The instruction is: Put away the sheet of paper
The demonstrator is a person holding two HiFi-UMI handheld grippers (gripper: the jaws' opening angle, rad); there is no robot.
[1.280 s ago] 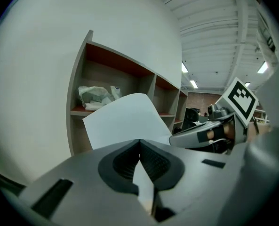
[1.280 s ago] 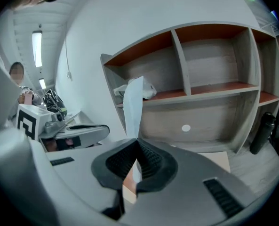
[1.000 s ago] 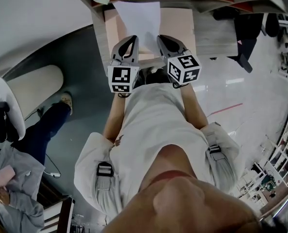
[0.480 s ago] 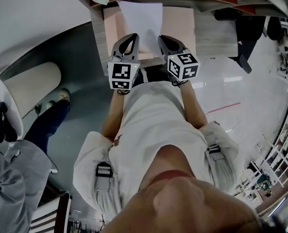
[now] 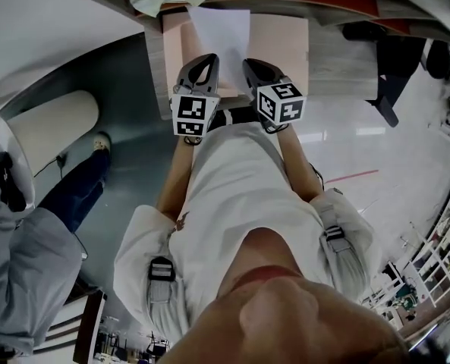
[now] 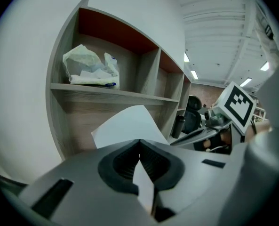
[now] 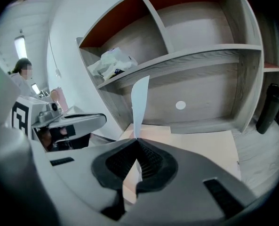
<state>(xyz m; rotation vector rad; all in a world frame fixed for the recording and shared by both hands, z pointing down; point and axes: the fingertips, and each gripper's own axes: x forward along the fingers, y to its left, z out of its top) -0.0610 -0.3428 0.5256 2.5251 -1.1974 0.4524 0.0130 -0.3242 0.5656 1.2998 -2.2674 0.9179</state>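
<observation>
The white sheet of paper (image 5: 219, 35) is held by its near edge over the pink desk mat (image 5: 285, 45), below the shelf unit. My left gripper (image 5: 202, 61) is shut on the sheet's near left edge, and my right gripper (image 5: 252, 64) is shut on its near right edge. In the left gripper view the sheet (image 6: 126, 124) spreads out beyond the closed left gripper (image 6: 139, 143). The right gripper view shows the sheet (image 7: 140, 100) edge-on, rising from the closed right gripper (image 7: 137, 141).
A wooden shelf unit (image 7: 210, 55) with open compartments stands at the desk's back. A crumpled plastic bag (image 6: 90, 67) lies on its left shelf. A dark bottle (image 7: 269, 108) stands at the right. A person (image 5: 27, 256) in grey stands at the left, and an office chair (image 5: 395, 59) is on the right.
Both grippers, with the sheet between them, have sunk a little toward the pink mat. The person in grey at the left has stepped closer.
</observation>
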